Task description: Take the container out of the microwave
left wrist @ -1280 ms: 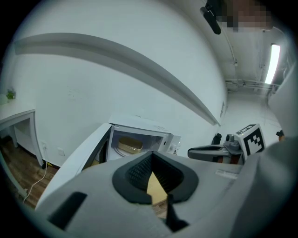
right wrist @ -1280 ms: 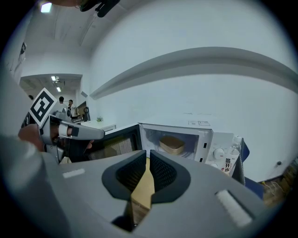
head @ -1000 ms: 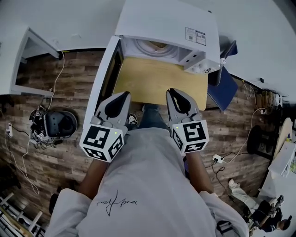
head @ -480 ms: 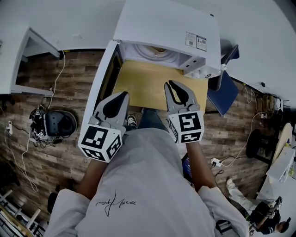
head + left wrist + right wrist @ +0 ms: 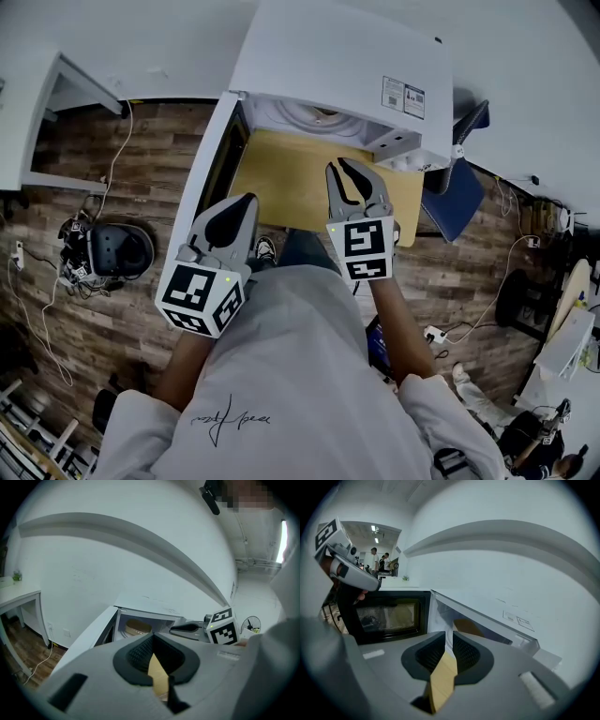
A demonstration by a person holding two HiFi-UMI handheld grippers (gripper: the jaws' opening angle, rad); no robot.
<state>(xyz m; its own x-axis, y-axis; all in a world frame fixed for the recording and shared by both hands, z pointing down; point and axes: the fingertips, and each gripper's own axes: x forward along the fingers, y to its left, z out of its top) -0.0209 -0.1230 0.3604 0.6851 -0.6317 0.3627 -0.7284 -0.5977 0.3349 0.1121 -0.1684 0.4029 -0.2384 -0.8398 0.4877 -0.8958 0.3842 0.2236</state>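
Right gripper (image 5: 337,165) has pushed forward over the tabletop (image 5: 281,178) toward the open microwave (image 5: 337,47), rolling a little at the wrist, while the left gripper (image 5: 247,200) has hardly shifted. The right jaws have just been opening and now stand apart with nothing between them. The left jaws are pressed together at the tips, also empty.

The container (image 5: 323,91), tan and round, sits back inside the cavity. Neither gripper touches it, and it is well ahead of both.

To do the reach well, I would spread the right jaws further before they enter. They should go in level beneath the upper edge of the opening and take the container by its near rim. The swung-out door (image 5: 202,178) stands at the left, so the left gripper should probably stay back. A small lift before drawing the container out would likely keep it from dragging.

The tabletop is pale yellow wood, bare in front of the microwave. Around it lies a wood-plank floor (image 5: 141,159) with loose cables (image 5: 37,319), a black round device (image 5: 117,248) and a blue chair (image 5: 450,183). The walls are white.
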